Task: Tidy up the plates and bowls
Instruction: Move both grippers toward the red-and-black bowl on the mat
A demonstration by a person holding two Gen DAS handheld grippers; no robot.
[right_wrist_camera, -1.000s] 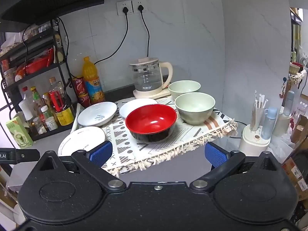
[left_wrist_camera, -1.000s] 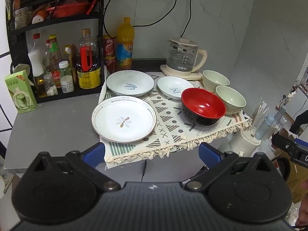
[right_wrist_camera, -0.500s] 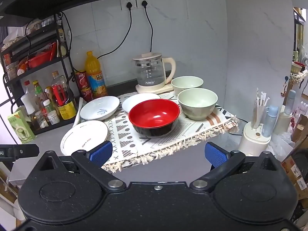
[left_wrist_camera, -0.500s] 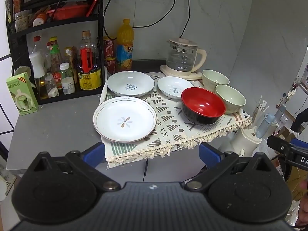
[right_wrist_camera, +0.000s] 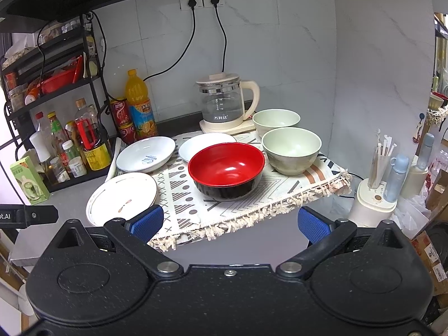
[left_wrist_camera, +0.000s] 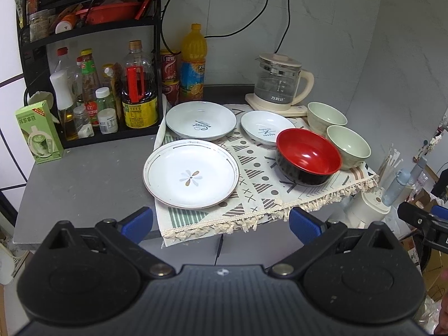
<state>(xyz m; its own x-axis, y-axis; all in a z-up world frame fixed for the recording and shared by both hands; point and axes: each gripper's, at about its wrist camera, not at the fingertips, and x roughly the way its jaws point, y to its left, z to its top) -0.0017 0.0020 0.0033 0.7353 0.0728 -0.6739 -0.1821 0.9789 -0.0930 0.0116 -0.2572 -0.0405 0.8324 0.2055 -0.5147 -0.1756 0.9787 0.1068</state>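
Note:
On a patterned cloth (left_wrist_camera: 252,179) (right_wrist_camera: 193,198) lie a flower plate (left_wrist_camera: 191,173) (right_wrist_camera: 121,196), a deeper white plate (left_wrist_camera: 201,120) (right_wrist_camera: 145,154) behind it, a small white dish (left_wrist_camera: 267,127) (right_wrist_camera: 205,144), a red-and-black bowl (left_wrist_camera: 308,159) (right_wrist_camera: 226,168) and two pale green bowls, near (left_wrist_camera: 348,147) (right_wrist_camera: 291,149) and far (left_wrist_camera: 326,116) (right_wrist_camera: 275,120). My left gripper (left_wrist_camera: 221,219) is open, short of the cloth's front edge, nothing between its blue pads. My right gripper (right_wrist_camera: 229,221) is open too, in front of the red bowl.
A glass kettle (left_wrist_camera: 277,84) (right_wrist_camera: 224,100) stands at the back. A black rack of bottles (left_wrist_camera: 106,89) and a green carton (left_wrist_camera: 39,131) fill the left. A white holder with sticks and tubes (right_wrist_camera: 375,193) sits off the right edge. Bare grey counter (left_wrist_camera: 84,179) lies at left.
Both grippers have drifted slightly; the dishes sit a little lower and nearer in the views. Nothing on the cloth has moved, and both grippers stay open.

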